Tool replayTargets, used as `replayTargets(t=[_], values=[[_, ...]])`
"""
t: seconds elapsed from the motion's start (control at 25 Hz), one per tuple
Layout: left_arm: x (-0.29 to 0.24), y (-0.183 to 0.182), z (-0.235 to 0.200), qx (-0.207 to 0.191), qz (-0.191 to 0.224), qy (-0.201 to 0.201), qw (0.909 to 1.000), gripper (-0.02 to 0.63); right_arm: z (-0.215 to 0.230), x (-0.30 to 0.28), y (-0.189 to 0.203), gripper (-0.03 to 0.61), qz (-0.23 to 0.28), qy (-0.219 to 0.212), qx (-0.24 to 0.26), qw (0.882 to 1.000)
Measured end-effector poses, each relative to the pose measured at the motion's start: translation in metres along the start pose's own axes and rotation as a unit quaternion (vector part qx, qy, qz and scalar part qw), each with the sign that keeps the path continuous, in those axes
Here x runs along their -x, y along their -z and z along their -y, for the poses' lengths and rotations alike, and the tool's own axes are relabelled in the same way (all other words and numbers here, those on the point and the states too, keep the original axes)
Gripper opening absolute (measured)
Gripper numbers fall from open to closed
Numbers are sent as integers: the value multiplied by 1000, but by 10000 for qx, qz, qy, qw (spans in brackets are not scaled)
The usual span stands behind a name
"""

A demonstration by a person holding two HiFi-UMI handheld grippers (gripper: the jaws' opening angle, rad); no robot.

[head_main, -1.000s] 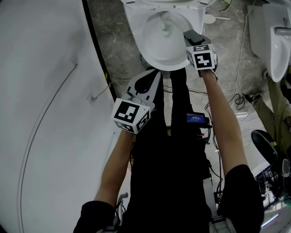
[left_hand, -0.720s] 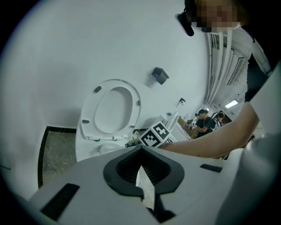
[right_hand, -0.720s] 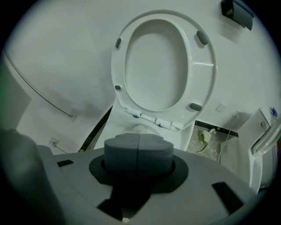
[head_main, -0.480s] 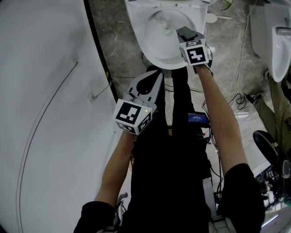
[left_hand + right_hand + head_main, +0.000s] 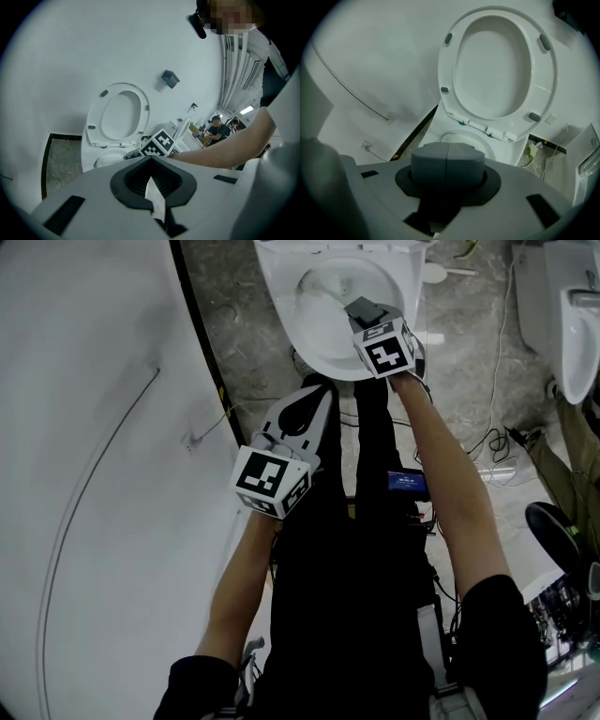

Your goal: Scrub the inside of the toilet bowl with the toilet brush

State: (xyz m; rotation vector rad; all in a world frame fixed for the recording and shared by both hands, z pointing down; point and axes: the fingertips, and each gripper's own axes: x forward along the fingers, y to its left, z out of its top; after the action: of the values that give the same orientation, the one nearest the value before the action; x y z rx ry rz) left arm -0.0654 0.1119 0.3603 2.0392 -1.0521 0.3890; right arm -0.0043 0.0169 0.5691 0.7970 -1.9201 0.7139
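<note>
My right tool (image 5: pixel 362 311) hangs over the white ceramic toilet bowl (image 5: pixel 317 332), with its tip above the near right part of the hollow. It is clenched: in the right gripper view its two grey pads (image 5: pixel 431 164) press flat together along one seam, and nothing shows between them. Past this tool's tip the white plastic seat ring (image 5: pixel 446 65) stands raised, and the bowl's opening lies just below and ahead of the pads. To its right a pale green bottle (image 5: pixel 530 152) sits on the floor beside the bowl's base.

My left tool (image 5: pixel 323 396) is held back from the bowl, over my black trousers (image 5: pixel 366 559). It points toward the bowl's near rim and stands apart from it. In the left gripper view its white jaws come together to a point around a dark ribbed hollow. A white paper-like slip (image 5: pixel 154 201) stands up inside the hollow, and I cannot tell whether it is pinched. Ahead of this tool are the bowl and the raised seat, with my right tool's marker cube between them and the tip.

To the left tool's left runs a white wall panel (image 5: pixel 94 446). Under both tools lies the grey speckled stone floor (image 5: pixel 234 334). A small device with a blue screen (image 5: pixel 405 484) sits behind the right tool, by my forearm, with thin cables (image 5: pixel 489 442) trailing to its right
</note>
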Motion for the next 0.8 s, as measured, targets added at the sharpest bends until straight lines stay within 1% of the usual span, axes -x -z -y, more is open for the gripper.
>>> replayTargets(t=[0.44,0.8], values=[[-4,5,9,-15,-35,72,10000,9,-32,2,26,155,-178,-442,202,9987],[-8,8,18,-16,-58,133,9999,9,-46,13,55,155,-318,-626,186,9974]])
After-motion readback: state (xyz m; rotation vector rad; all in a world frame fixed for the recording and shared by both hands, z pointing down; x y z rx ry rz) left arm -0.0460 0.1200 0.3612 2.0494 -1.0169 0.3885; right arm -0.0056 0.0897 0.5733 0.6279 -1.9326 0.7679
